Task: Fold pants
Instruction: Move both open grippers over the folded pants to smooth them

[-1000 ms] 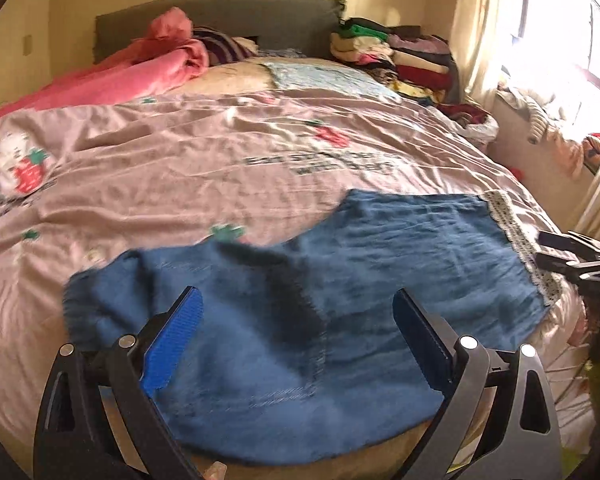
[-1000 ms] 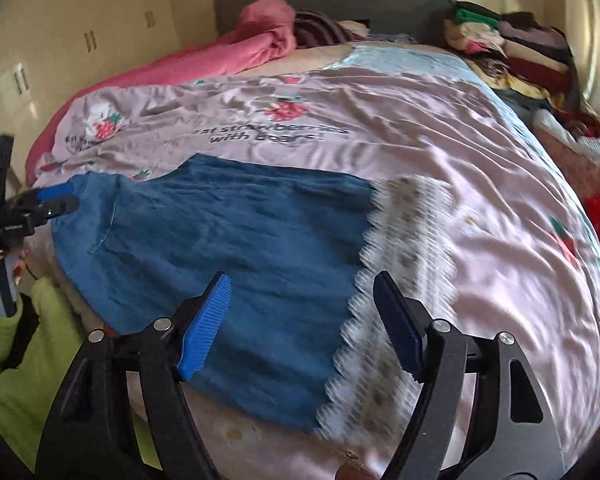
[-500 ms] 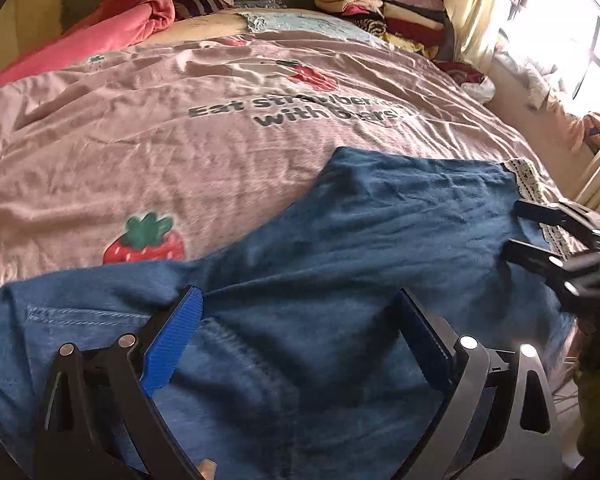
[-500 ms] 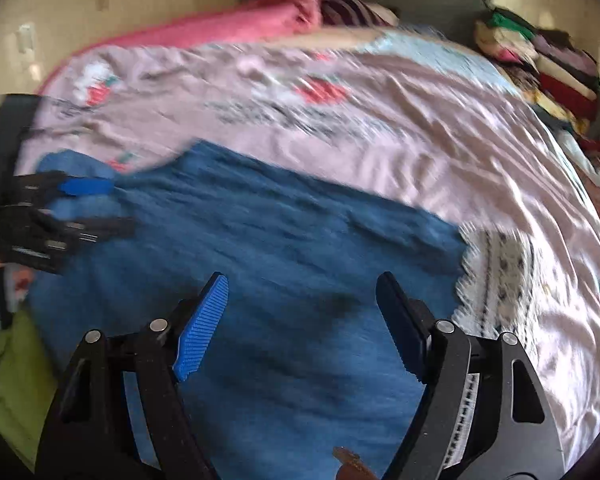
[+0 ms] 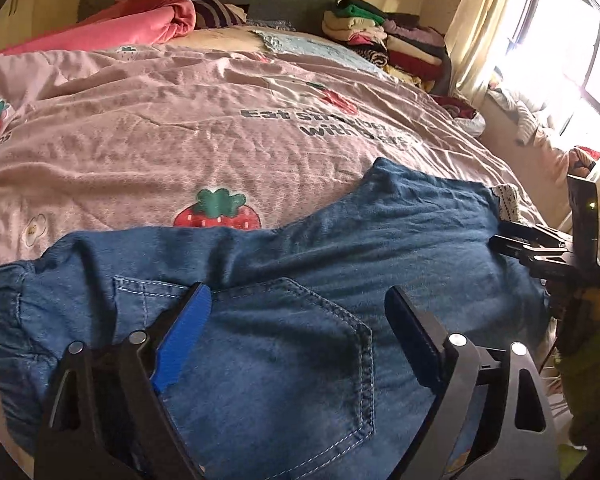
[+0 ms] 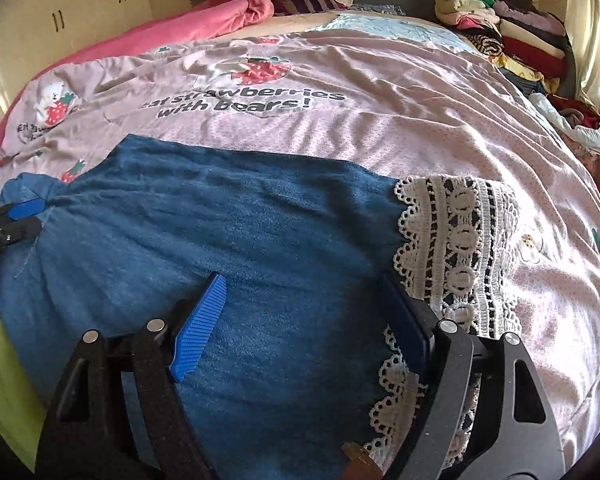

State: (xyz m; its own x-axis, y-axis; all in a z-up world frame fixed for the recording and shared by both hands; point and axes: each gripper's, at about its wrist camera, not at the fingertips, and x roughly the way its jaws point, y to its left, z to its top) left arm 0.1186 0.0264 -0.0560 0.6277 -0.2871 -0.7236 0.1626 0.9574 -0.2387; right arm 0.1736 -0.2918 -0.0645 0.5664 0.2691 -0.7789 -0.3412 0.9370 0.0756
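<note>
The pants [image 5: 340, 280] lie spread flat across the near edge of the bed, folded along their length so one leg sits on the other, which leaves a single long strip ready to be doubled end to end. The waist end with its back pocket [image 5: 268, 344] is right under the left claw [image 5: 296, 340]; the lace hem [image 6: 456, 248] is just ahead and to the right of the right claw [image 6: 304, 320]. Each claw hangs over its own end, probably so both ends can be taken at once and brought together, and both have their jaws spread wide with nothing between them. Whether the tips already touch the denim I cannot tell.

Beyond the pants, the pink bedspread [image 6: 380, 132] with strawberry prints stretches away in front of both claws, with a rumpled pink blanket [image 5: 112, 28] far ahead to the left and a stack of folded clothes [image 5: 384, 40] far ahead to the right.

The left view alone shows the pocket stitching and gathered waistband, plus a bright window [image 5: 572, 52] off to its right. The right view alone shows the lace trim in full, the whole printed slogan on the bedspread, and cupboard doors [image 6: 60, 20] on the far wall to its left
</note>
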